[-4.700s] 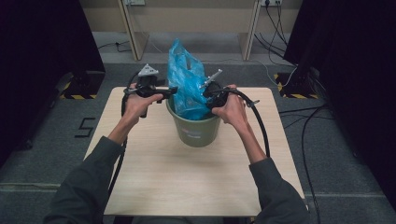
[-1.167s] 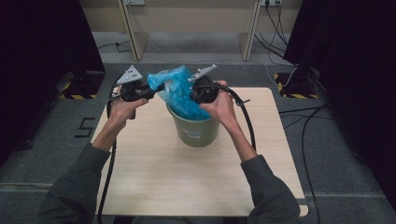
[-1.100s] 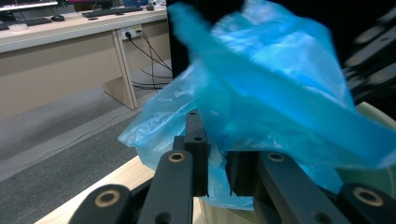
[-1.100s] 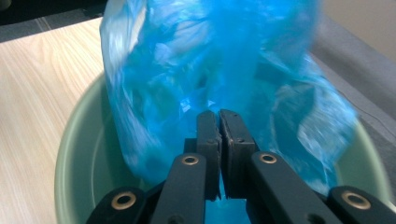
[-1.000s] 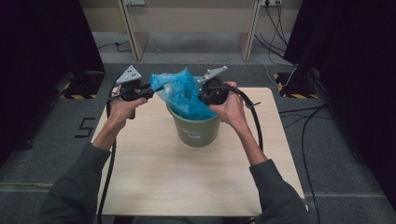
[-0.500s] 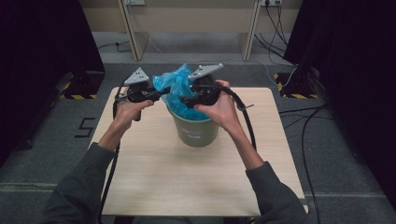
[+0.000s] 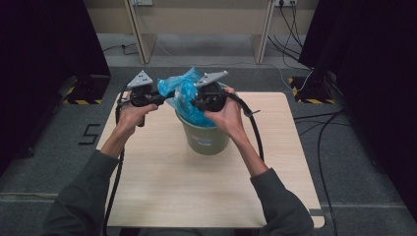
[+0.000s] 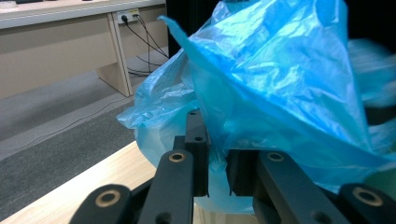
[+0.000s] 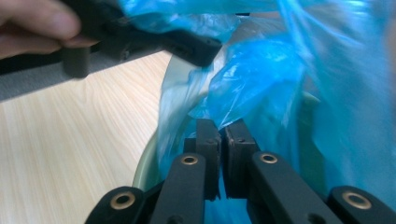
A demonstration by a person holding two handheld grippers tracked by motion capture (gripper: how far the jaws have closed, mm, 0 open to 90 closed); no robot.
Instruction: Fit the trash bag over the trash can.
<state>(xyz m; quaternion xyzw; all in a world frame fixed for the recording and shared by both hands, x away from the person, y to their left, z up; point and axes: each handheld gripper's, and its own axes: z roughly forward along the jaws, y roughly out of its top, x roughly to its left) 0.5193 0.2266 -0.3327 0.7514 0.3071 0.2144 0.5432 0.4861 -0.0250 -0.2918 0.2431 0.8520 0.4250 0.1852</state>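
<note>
A green bucket (image 7: 204, 140) stands on the wooden table (image 7: 196, 196), lined with a crumpled blue plastic bag (image 7: 184, 96) that bulges above its rim. My left gripper (image 7: 169, 93) comes in level from the left and is shut on the bag's edge (image 8: 280, 84); the film sits between its jaws (image 8: 217, 149). My right gripper (image 7: 194, 104) hangs over the bucket's mouth. Its jaws have just been closing and now pinch a fold of the bag (image 9: 261, 79) at their tips (image 9: 223, 128). The left gripper (image 9: 187, 46) lies just beyond, above the bucket's rim (image 9: 144, 163).
Desk legs (image 7: 137, 29) stand on the grey floor behind the table. Cables (image 7: 334, 128) run across the floor at the right. Dark curtains close off both sides. Each gripper's cable trails back along its forearm.
The right gripper has shifted left over the bucket, closer to the left gripper. The bag's top, once standing tall, is now bunched low between them. The left hand has stayed put.
</note>
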